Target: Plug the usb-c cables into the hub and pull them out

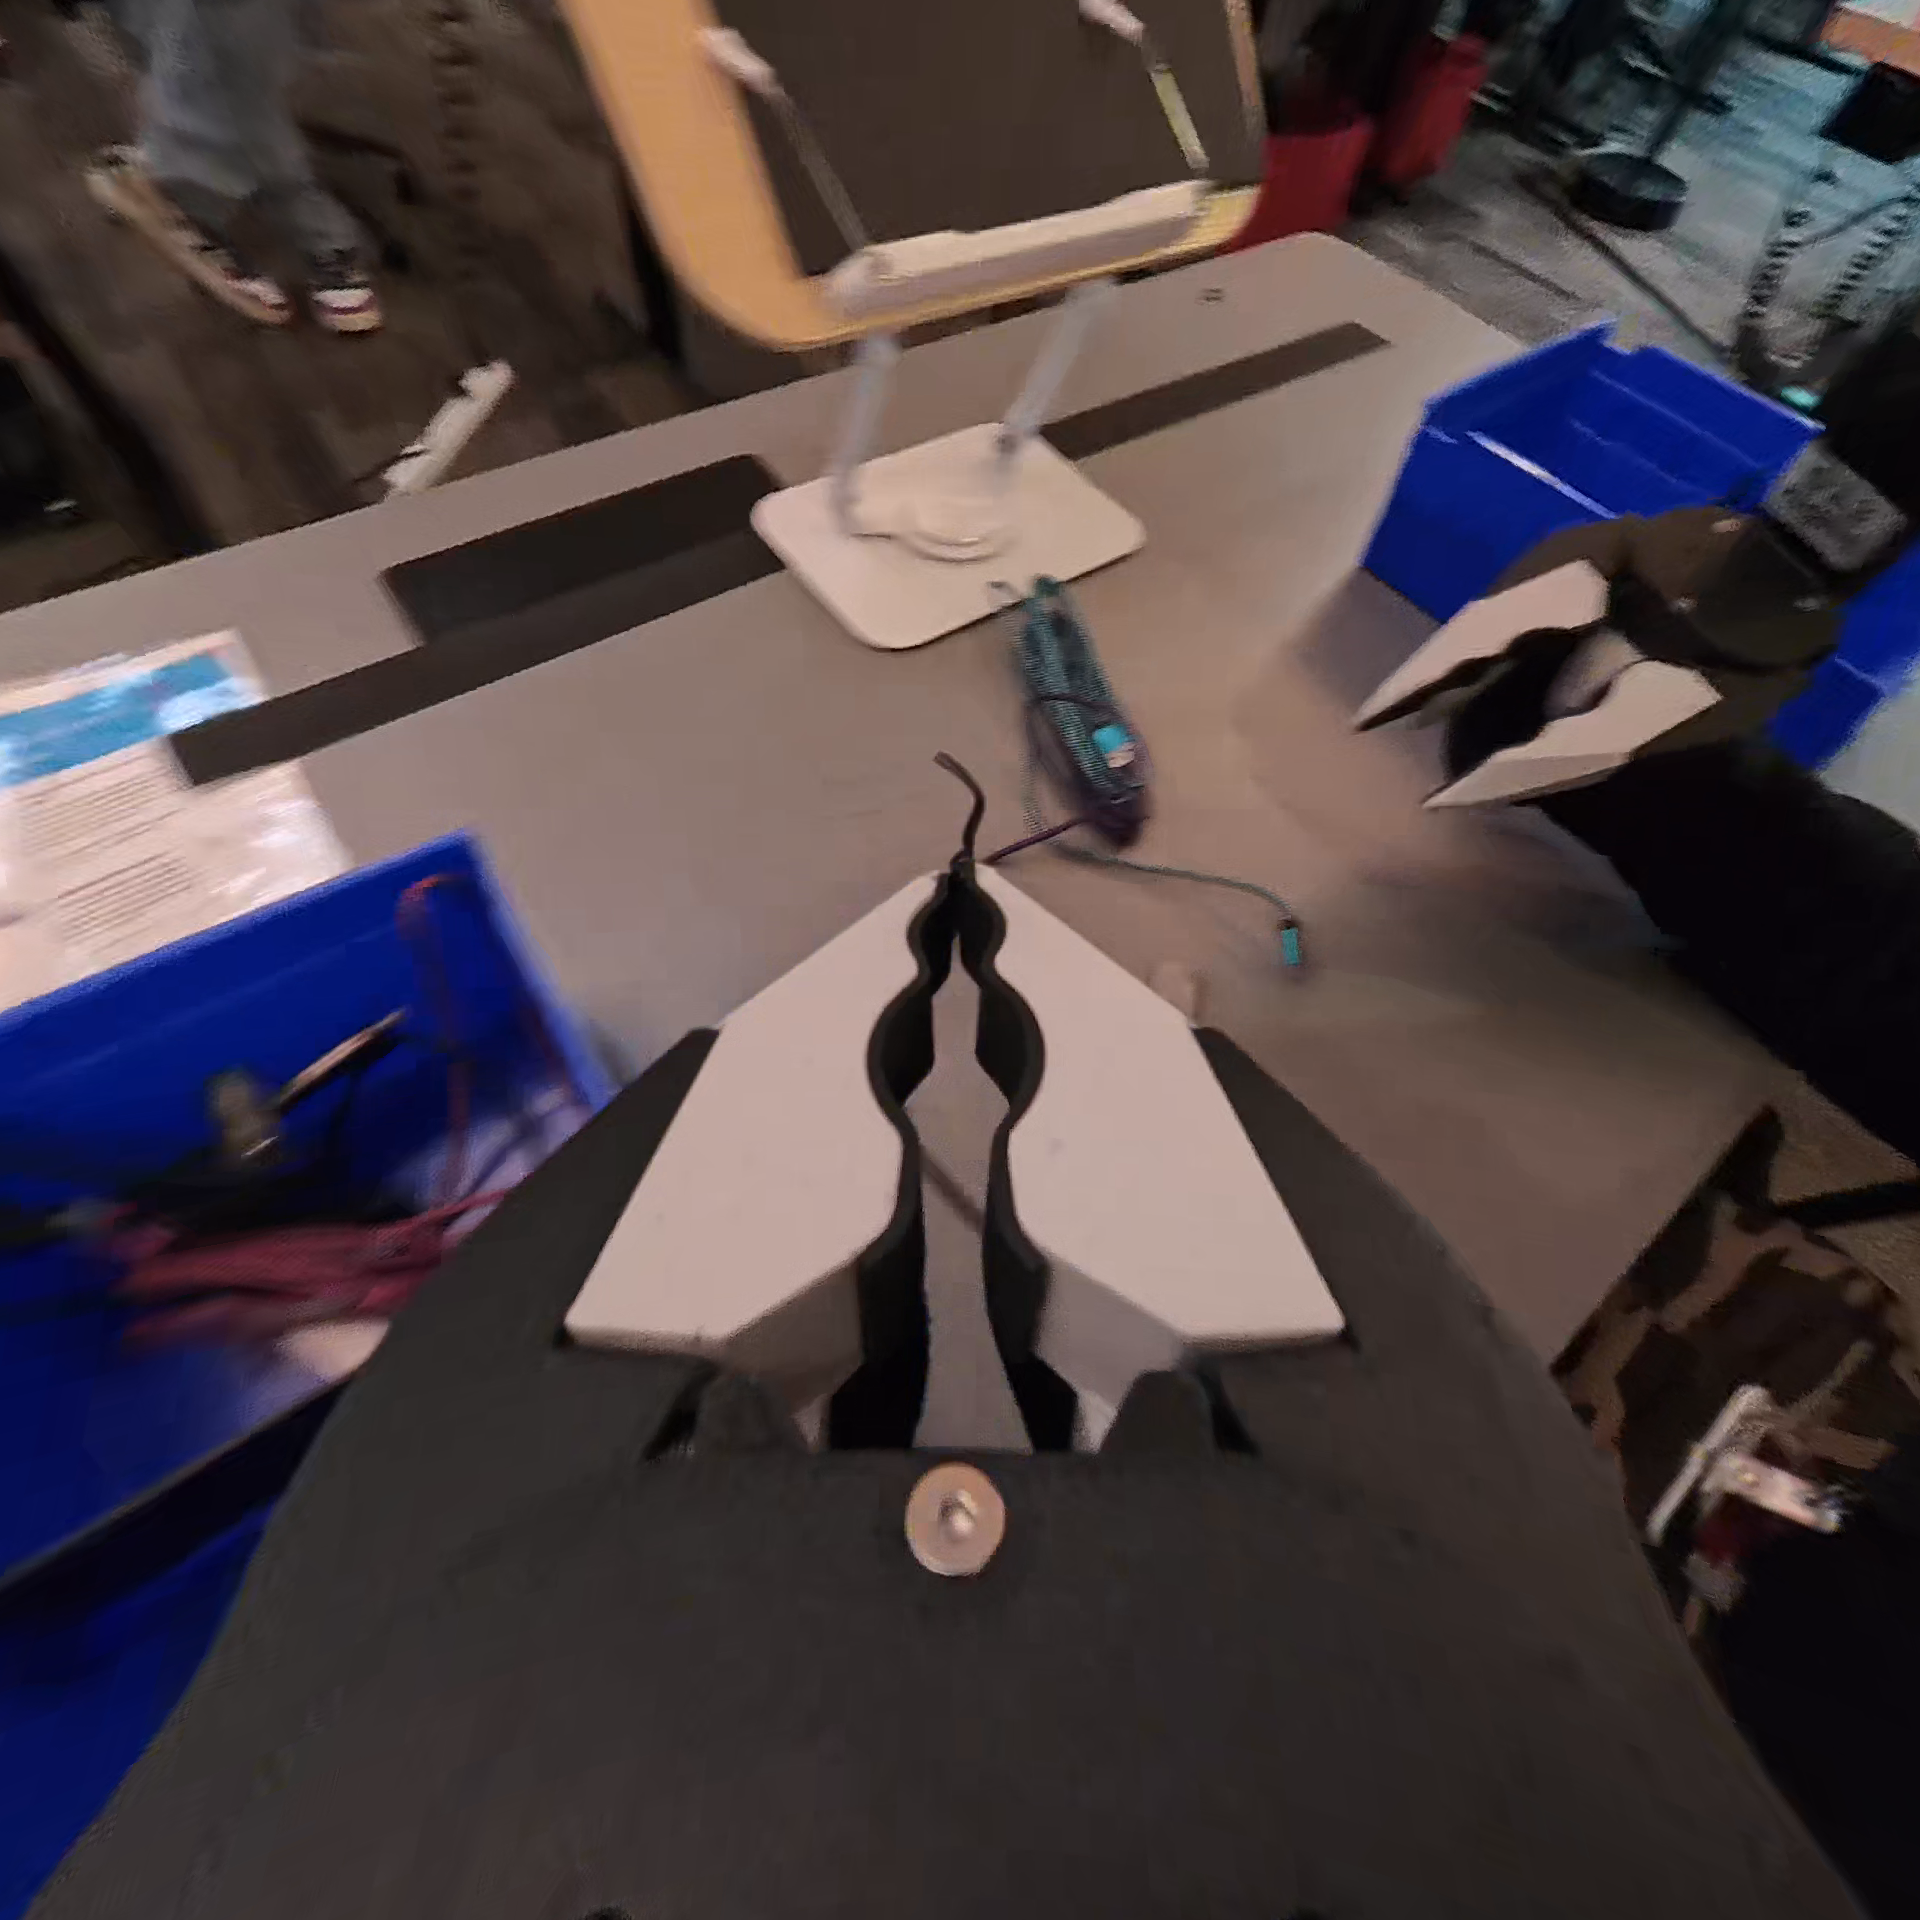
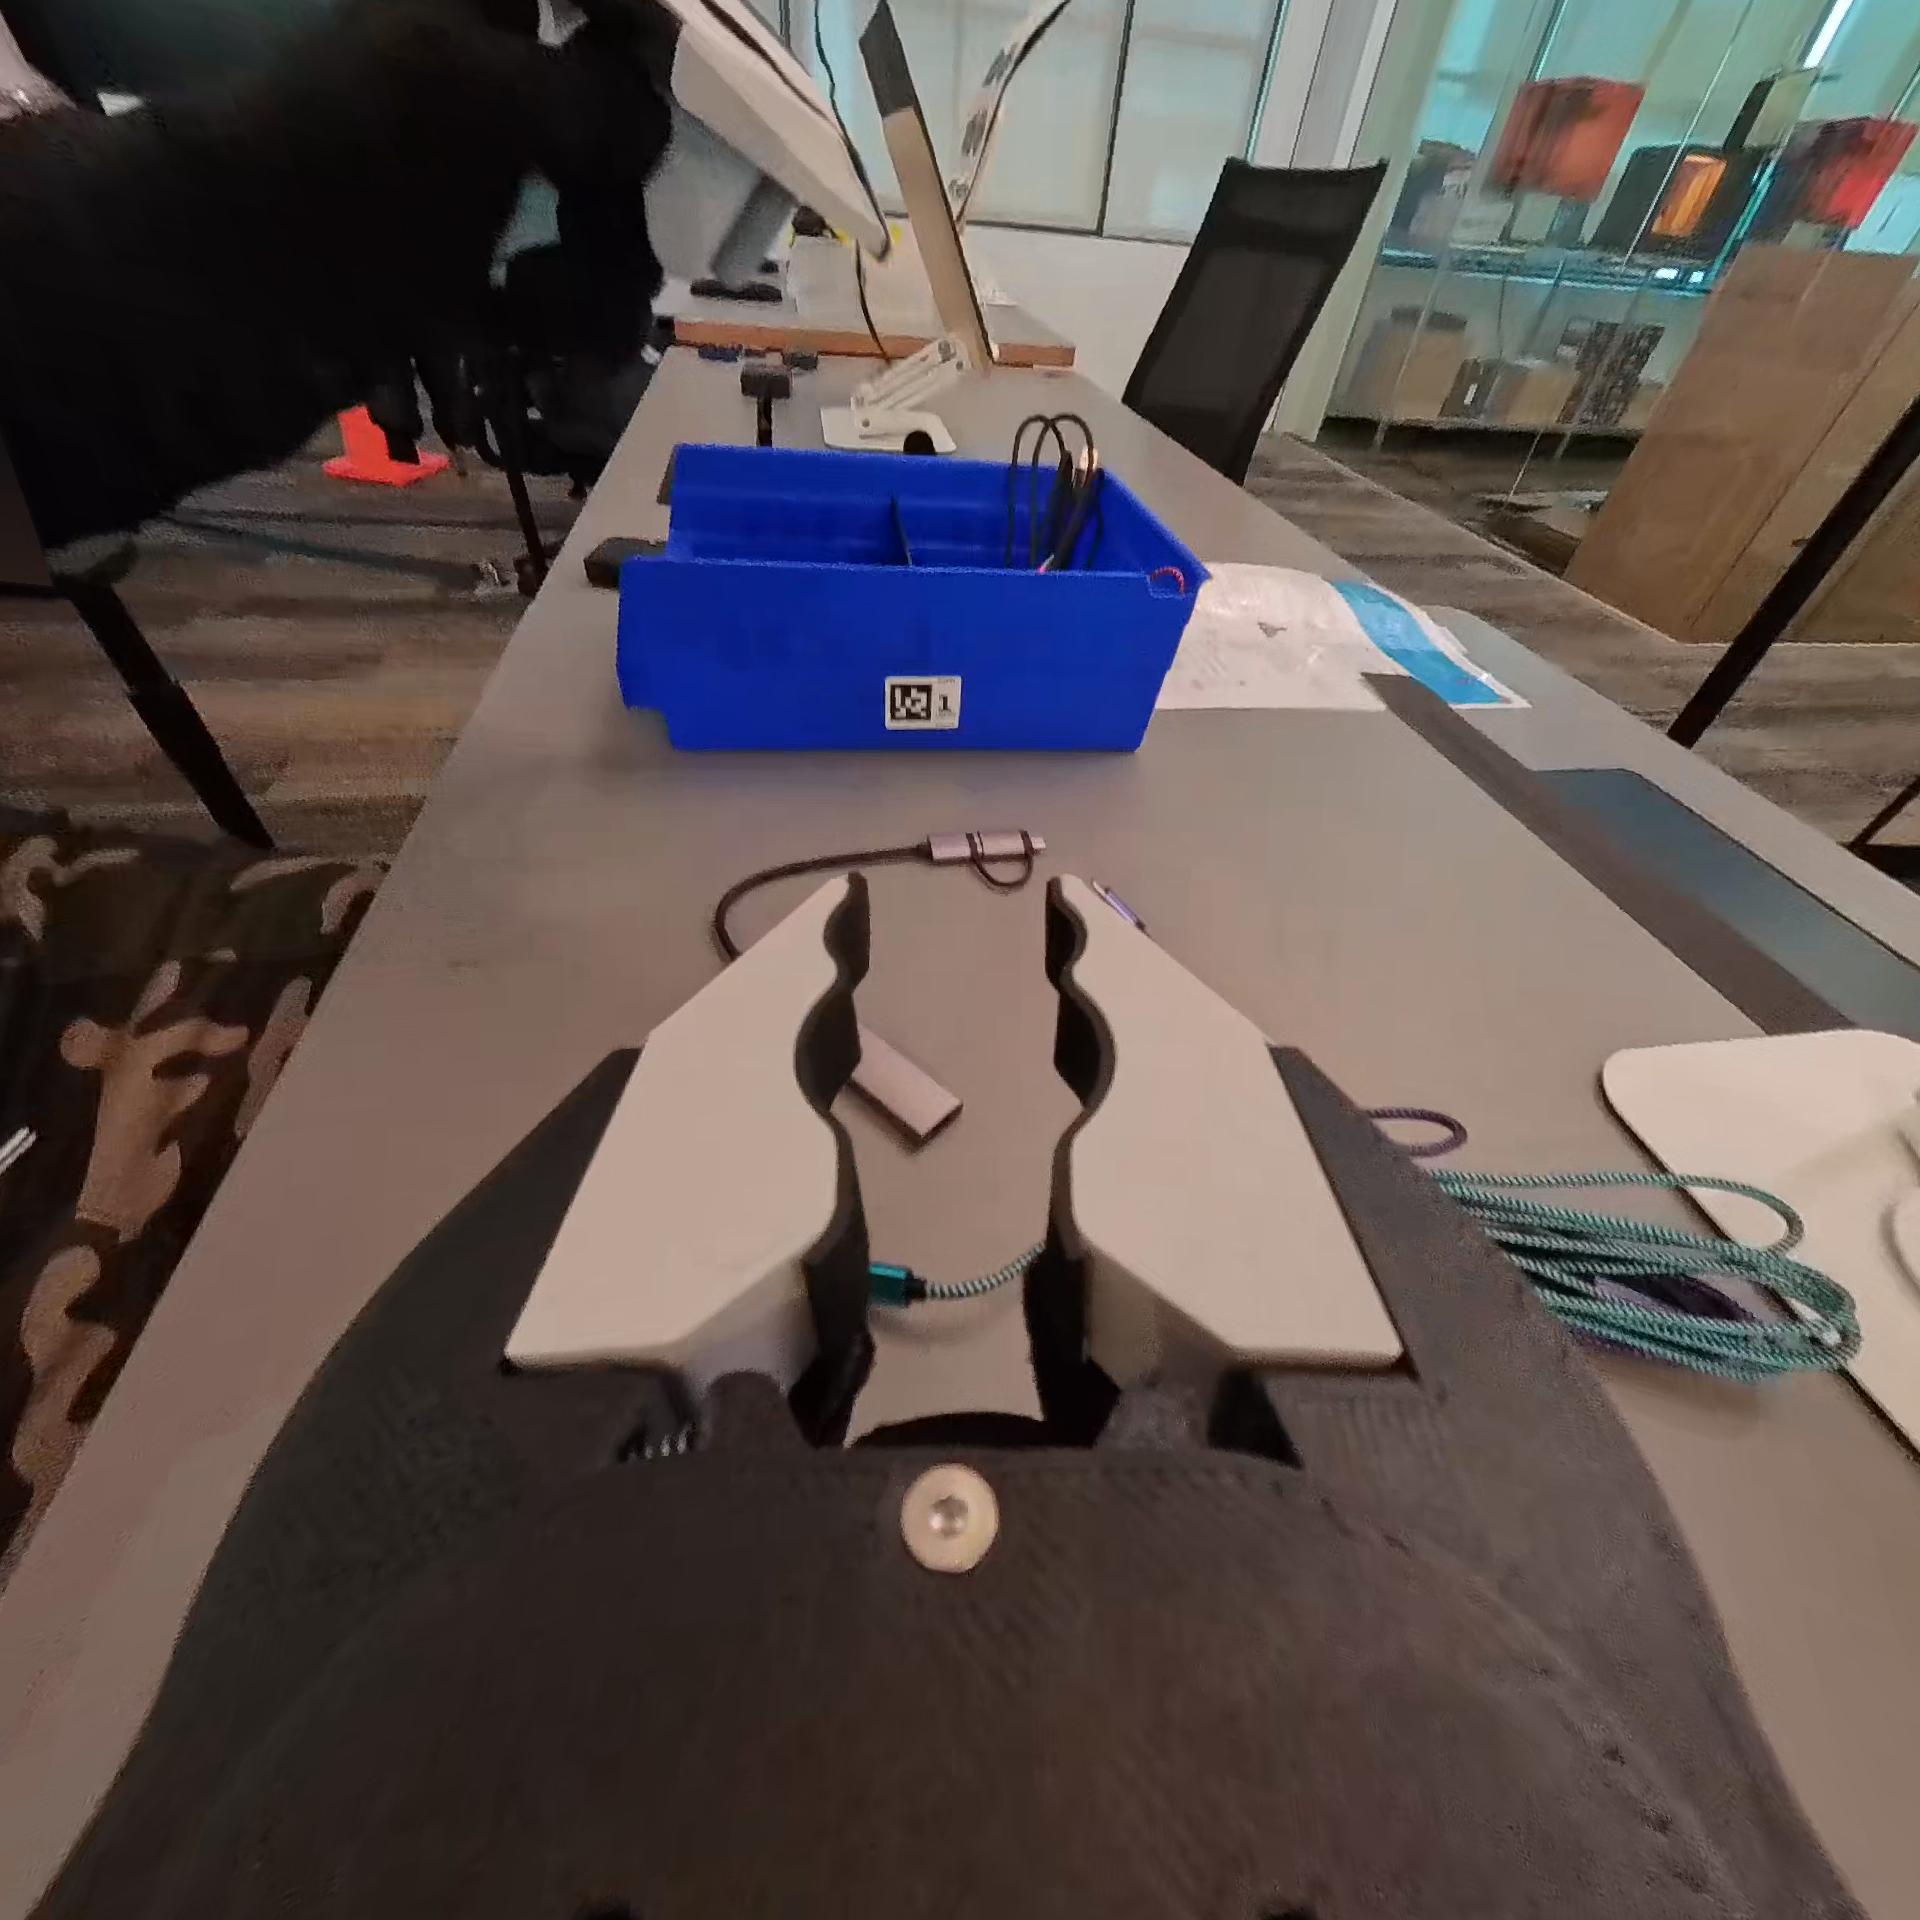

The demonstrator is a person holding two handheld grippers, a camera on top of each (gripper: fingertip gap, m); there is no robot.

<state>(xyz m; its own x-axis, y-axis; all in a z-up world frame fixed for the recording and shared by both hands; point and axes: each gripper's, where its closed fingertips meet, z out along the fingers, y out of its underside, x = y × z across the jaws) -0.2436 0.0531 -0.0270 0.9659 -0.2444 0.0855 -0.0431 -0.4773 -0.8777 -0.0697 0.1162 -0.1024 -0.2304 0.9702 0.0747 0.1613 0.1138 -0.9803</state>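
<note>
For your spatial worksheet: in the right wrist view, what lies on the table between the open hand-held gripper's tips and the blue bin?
A grey adapter plug on a dark cable; otherwise bare table.

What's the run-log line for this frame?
left gripper: shut on dark cable | right gripper: open, empty, over hub | teal cable: unplugged, on table

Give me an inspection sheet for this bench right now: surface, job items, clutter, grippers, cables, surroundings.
Surface: grey table, dark strip across it.
Job's things: grey hub lying flat, nothing plugged in.
Clutter: blue bin; second blue bin; printed sheet; white stand base.
Grippers: left gripper shut on a thin dark cable; right gripper open.
Cables: teal braided cable coiled; grey adapter cable.
Surroundings: black chair, patterned carpet.
</note>
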